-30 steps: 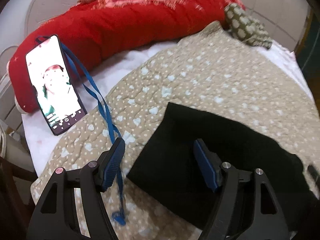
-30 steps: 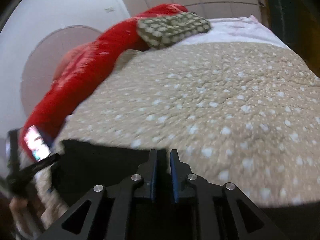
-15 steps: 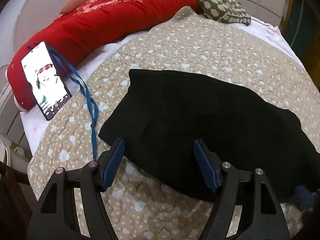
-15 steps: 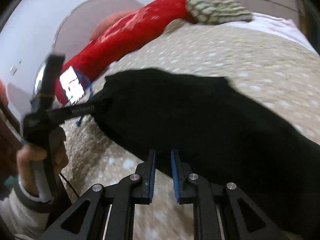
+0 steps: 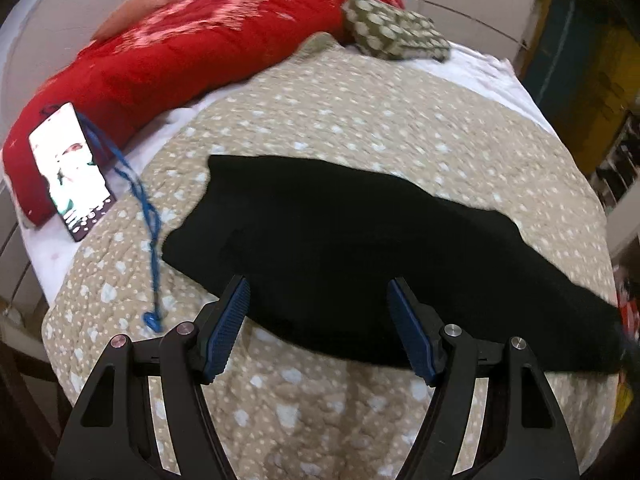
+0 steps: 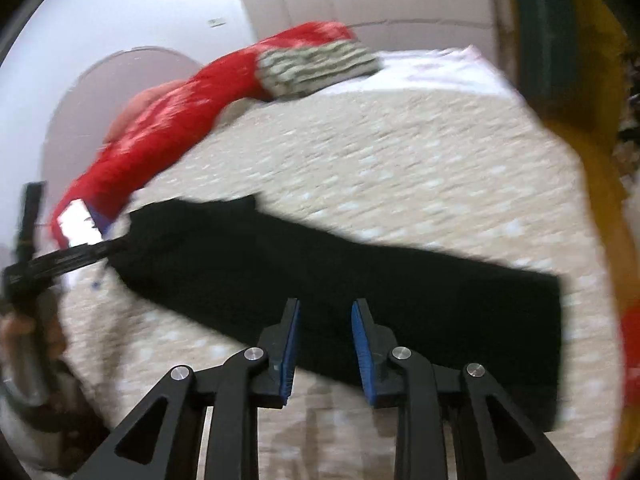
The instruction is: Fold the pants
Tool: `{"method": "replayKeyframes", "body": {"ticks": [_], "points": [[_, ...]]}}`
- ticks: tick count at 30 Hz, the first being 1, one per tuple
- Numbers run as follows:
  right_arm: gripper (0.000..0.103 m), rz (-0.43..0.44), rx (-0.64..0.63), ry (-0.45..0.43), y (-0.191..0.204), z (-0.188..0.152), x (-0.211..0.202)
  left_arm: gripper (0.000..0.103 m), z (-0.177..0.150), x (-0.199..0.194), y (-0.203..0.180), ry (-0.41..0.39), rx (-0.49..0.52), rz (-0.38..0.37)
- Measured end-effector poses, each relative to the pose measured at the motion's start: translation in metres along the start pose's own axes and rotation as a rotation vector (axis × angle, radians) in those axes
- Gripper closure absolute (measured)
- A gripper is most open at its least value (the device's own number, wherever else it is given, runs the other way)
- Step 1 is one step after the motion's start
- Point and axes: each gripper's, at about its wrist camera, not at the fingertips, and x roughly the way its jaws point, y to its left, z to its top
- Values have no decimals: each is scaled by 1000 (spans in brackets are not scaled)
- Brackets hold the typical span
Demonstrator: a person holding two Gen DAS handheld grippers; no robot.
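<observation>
The black pants [image 5: 340, 248] lie folded in a long band across the beige spotted quilt [image 5: 360, 120] on the bed. They also show in the right wrist view [image 6: 360, 276]. My left gripper [image 5: 320, 312] is open and empty, held just above the pants' near edge. My right gripper [image 6: 325, 332] is open and empty, a little above the pants' near edge. The left gripper also shows at the far left of the right wrist view [image 6: 60, 260], beside the pants' left end.
A red bolster [image 5: 192, 52] lies along the bed's far side with a phone [image 5: 72, 172] leaning on it and a blue lanyard [image 5: 148, 232] trailing over the quilt. An olive dotted pillow [image 5: 392, 32] sits at the back. White sheet [image 5: 480, 76] edges the quilt.
My right gripper has opened and let go of the pants, which now lie flat. Both grippers have pulled back from the pants, so more of the bed shows.
</observation>
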Motion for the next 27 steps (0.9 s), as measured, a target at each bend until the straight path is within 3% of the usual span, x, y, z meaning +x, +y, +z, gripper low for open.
{"method": "replayKeyframes", "body": {"ticks": [3, 5, 8, 11, 13, 15, 20, 27], "points": [[75, -169, 18, -34, -27, 4, -14, 31, -8, 11, -9, 31, 43, -8], [73, -250, 66, -11, -55, 1, -18, 31, -17, 21, -16, 66, 61, -15], [73, -306, 90, 17, -79, -4, -15, 31, -28, 29, -25, 108, 77, -33], [74, -288, 125, 34, -92, -10, -8, 31, -32, 34, -27, 128, 81, -34], [88, -225, 136, 22, -94, -12, -2, 31, -31, 35, -27, 133, 76, -36], [100, -242, 115, 21, -92, -11, 3, 31, -30, 36, -27, 137, 78, -32], [101, -305, 86, -54, -92, 4, -11, 31, -32, 36, -28, 125, 88, -19], [101, -333, 127, 32, -111, -4, 15, 31, -36, 37, -33, 108, 104, 1]]}}
